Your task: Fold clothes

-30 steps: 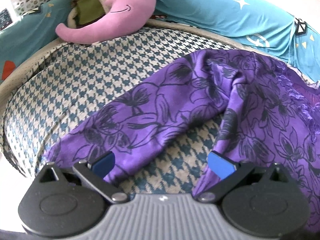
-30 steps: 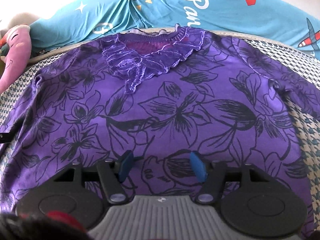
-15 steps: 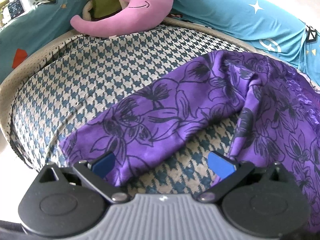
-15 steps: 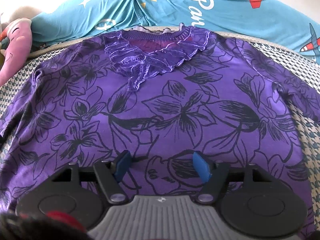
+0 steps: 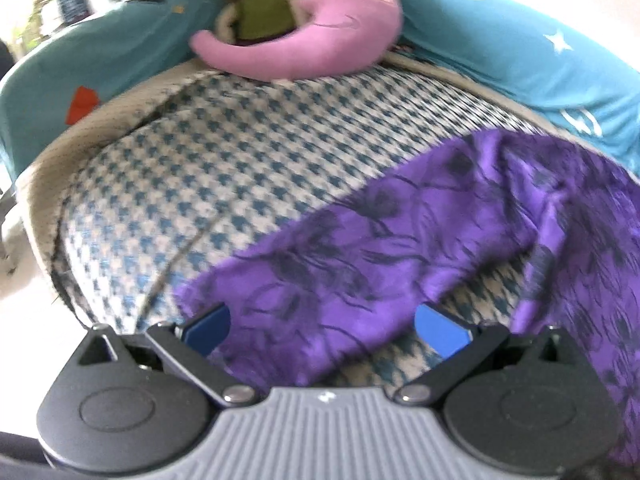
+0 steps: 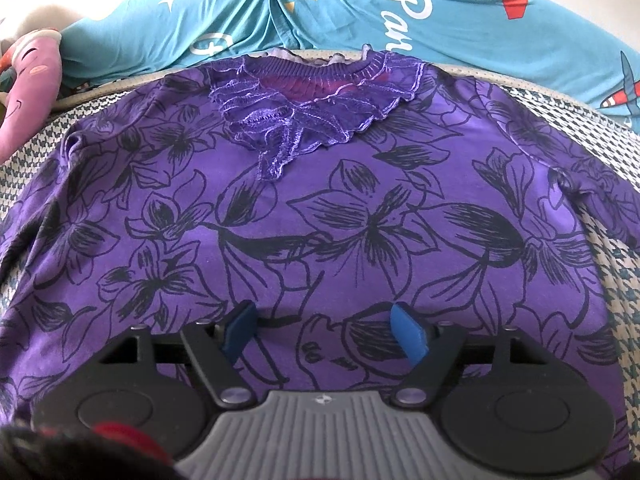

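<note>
A purple floral top (image 6: 340,224) lies face up and spread nearly flat on a houndstooth-covered cushion (image 5: 248,176), its ruffled neckline (image 6: 312,120) at 12 o'clock in the right wrist view and one long sleeve (image 5: 360,264) trailing out toward 7 o'clock in the left wrist view. The left gripper (image 5: 322,326) hovers just over the sleeve's cuff end with its blue pads spread wide on either side of the cloth, gripping nothing; the right gripper (image 6: 326,330) is likewise spread and empty above the lower body of the garment. The fabric looks thin, light and limp, wrinkling readily at the armpit, so it should drape and slide rather than hold a crease; the cuff and the hem edge seem the sound places to pinch, not the delicate ruffle. A teal bolster (image 6: 480,24) curving along the far rim at 12 o'clock bears white script beginning "Par", the rest cut off. A pink crescent plush (image 5: 312,44) and a small stuffed animal in green (image 5: 256,8) sit at 12 o'clock in the left wrist view, well clear of the top.
</note>
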Demonstrator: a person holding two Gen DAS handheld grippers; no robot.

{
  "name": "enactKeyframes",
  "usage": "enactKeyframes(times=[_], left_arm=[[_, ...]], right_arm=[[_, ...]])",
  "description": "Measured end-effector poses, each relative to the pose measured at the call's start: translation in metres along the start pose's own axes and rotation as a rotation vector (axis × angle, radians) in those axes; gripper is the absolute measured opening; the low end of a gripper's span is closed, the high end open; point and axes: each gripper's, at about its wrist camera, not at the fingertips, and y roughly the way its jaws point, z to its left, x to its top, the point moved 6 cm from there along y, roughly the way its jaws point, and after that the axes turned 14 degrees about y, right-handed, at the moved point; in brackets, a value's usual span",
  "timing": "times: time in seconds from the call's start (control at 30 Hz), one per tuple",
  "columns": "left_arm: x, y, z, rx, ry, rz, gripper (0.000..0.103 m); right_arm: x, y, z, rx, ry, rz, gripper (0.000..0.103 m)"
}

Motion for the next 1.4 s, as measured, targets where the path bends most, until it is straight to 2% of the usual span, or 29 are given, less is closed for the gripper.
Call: enactKeyframes(times=[0.3, 0.6, 0.8, 0.97, 1.13, 1.27, 1.4], left_arm=[[-0.01, 0.013, 0.052, 0.046, -0.159, 0.047, 0.103], [-0.015, 0.034, 0.059, 0.06, -0.161, 0.108, 0.103], [-0.012, 0.037, 0.051, 0.055, -0.127, 0.067, 0.101], [-0.007, 0.032, 0.048, 0.045, -0.12, 0.039, 0.089], [-0.001, 0.027, 0.048, 0.032, -0.114, 0.007, 0.063], [0.0, 0.025, 0.046, 0.02, -0.111, -0.003, 0.054], [0.001, 0.024, 0.045, 0.008, -0.107, -0.016, 0.037]], right_arm=[[-0.001, 0.003, 0.004, -0.008, -0.015, 0.0, 0.077], [-0.001, 0.005, 0.007, -0.014, -0.025, -0.002, 0.08], [-0.001, 0.006, 0.008, -0.015, -0.028, -0.007, 0.081], [0.0, 0.007, 0.009, -0.018, -0.03, -0.012, 0.081], [0.0, 0.009, 0.011, -0.022, -0.03, -0.017, 0.082], [0.0, 0.01, 0.012, -0.024, -0.031, -0.02, 0.082], [0.0, 0.01, 0.013, -0.025, -0.028, -0.021, 0.082]])
